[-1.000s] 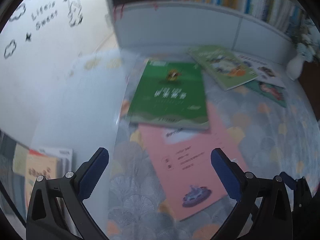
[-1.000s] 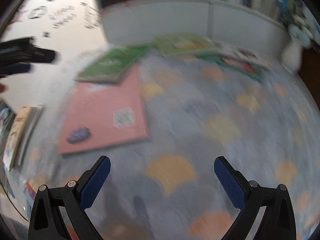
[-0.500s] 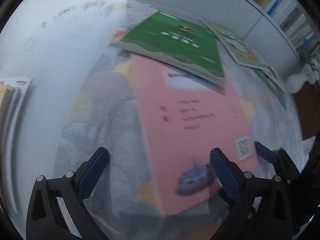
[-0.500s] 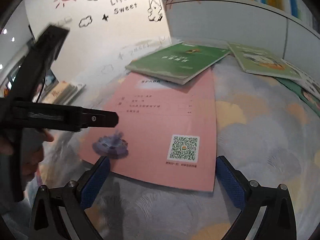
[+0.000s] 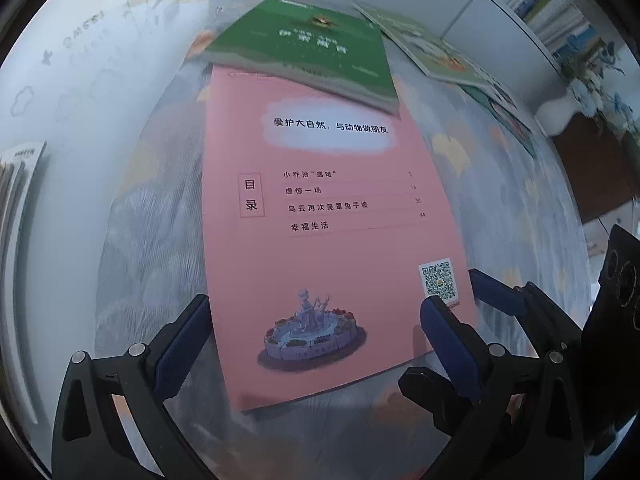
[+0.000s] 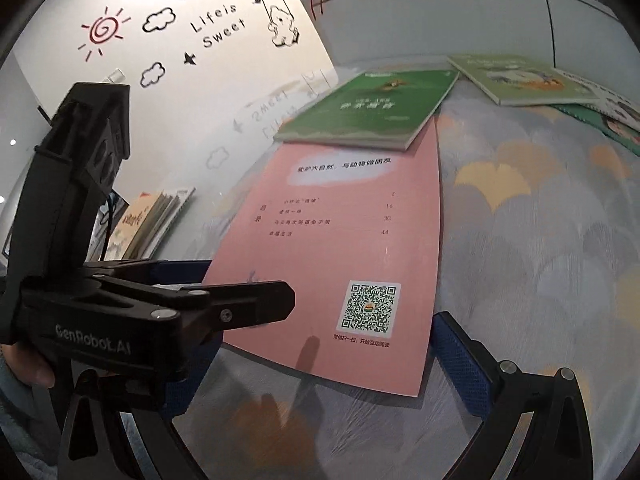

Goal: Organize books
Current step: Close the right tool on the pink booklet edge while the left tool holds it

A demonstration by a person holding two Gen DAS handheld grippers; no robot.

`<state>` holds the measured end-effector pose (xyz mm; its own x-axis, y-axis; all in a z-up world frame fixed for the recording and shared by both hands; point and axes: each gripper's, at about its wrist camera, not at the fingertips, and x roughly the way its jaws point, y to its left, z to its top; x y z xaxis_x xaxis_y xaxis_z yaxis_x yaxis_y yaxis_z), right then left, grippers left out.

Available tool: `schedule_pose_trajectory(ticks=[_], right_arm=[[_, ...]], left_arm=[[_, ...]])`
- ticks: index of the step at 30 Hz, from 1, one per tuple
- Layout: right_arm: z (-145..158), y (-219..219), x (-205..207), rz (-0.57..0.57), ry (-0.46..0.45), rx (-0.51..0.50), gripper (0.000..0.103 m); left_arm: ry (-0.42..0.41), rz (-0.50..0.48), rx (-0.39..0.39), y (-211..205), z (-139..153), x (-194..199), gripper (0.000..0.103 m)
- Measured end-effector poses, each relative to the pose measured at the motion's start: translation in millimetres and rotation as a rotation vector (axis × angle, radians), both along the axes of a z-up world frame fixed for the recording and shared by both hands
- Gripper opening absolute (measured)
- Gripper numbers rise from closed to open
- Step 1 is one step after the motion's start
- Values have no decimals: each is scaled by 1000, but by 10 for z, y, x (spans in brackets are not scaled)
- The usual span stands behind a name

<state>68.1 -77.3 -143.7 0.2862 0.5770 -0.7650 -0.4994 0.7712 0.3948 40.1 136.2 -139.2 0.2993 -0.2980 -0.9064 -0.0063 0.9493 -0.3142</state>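
A pink book [image 5: 320, 240] lies flat on the patterned tablecloth [image 5: 512, 216], its far end tucked under a green book [image 5: 304, 44]. My left gripper [image 5: 316, 344] is open, low over the pink book's near edge, with one finger at each side of it. From the right wrist view the pink book [image 6: 340, 248] fills the middle and the green book [image 6: 368, 108] lies beyond it. My right gripper [image 6: 320, 368] is open at the book's near right corner. Its left finger is hidden behind the left gripper's black body. Neither gripper holds anything.
More books [image 6: 516, 76] lie spread at the back right, in front of a white bookshelf [image 6: 440, 12]. A stack of books [image 6: 152, 220] sits at the left by the wall. A white vase [image 5: 556, 112] stands at the far right. A hand [image 6: 24, 364] holds the left gripper.
Both grippers have dropped and closed in on the pink book's near edge. The left gripper now straddles that edge and the right one sits at its corner. The books have not moved.
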Motion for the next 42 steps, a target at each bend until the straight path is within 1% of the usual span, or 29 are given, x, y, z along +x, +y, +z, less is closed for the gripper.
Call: schedule_pose_trajectory(ticks=[5, 6, 8, 10, 11, 12, 13, 14, 15, 16, 17, 19, 20, 22, 23, 24, 26, 27, 28, 30, 32, 33, 35, 36, 37, 38, 39, 40, 42], right_arm=[[1, 12, -290, 8, 39, -9, 103], [8, 29, -408, 22, 44, -17, 103], [7, 48, -590, 43, 46, -36, 103], [16, 70, -818, 82, 54, -49, 103], [25, 62, -882, 102, 56, -44, 103], [30, 50, -905, 114, 62, -35, 103], [39, 12, -914, 112, 78, -15, 103], [45, -27, -886, 86, 86, -3, 103], [41, -62, -838, 61, 90, 1, 103], [34, -111, -744, 13, 93, 1, 103], [23, -132, -662, -14, 98, -1, 103], [-16, -150, -515, -33, 109, 20, 103], [-22, -129, -481, -30, 113, 27, 103], [-42, -30, -351, -4, 113, -3, 103], [-35, 14, -362, 3, 117, -16, 103], [-39, 69, -313, 17, 139, -18, 103], [-61, 81, -254, 33, 206, 64, 103], [-77, 77, -210, 74, 236, 105, 103], [-103, 45, -183, 73, 281, 149, 103], [-154, -81, -98, 48, 373, 274, 103], [-260, -220, -143, 59, 480, 493, 100], [-276, -238, -160, 61, 483, 532, 99], [-261, -196, -187, 66, 457, 510, 98], [-245, -173, -200, 67, 445, 496, 92], [-228, -123, -218, 71, 421, 469, 76], [-217, -109, -232, 72, 405, 461, 72], [-197, -125, -239, 61, 385, 468, 47], [-149, -119, -259, 18, 334, 389, 14], [-135, -18, -279, -25, 296, 167, 15]], left_arm=[[49, -73, -15, 95, -11, -398, 101], [57, -88, -14, 102, -11, -462, 101], [81, -155, -2, 115, -8, -659, 101], [92, -192, -27, 163, 1, -720, 101], [95, -188, -55, 209, 6, -708, 101], [93, -150, -87, 294, 9, -657, 101], [84, -110, -84, 359, 11, -621, 101], [71, -51, -77, 449, 9, -555, 101], [65, -20, -86, 503, 3, -511, 101], [61, 16, -115, 565, -10, -428, 101], [62, 31, -132, 591, -18, -378, 101], [58, 32, -142, 582, -33, -261, 101], [53, 24, -138, 597, -35, -287, 101], [22, -7, -103, 516, -43, -320, 102], [6, -30, -77, 470, -38, -334, 102], [-14, -63, -52, 393, -44, -368, 101], [-28, -35, -117, 462, -47, -363, 103], [-25, -21, -142, 510, -45, -355, 102], [-20, 8, -178, 575, -52, -346, 102], [-25, 15, -207, 598, -49, -336, 103], [-26, 12, -218, 610, -55, -351, 102], [-29, 14, -225, 620, -59, -350, 102], [-28, 16, -219, 629, -58, -344, 102], [-27, 18, -199, 611, -53, -351, 98], [-25, 30, -202, 623, -53, -348, 100], [-20, 31, -220, 632, -52, -349, 101], [-11, 31, -218, 620, -51, -349, 101], [-6, 22, -218, 598, -45, -356, 101], [-9, 5, -182, 555, -23, -370, 101]])
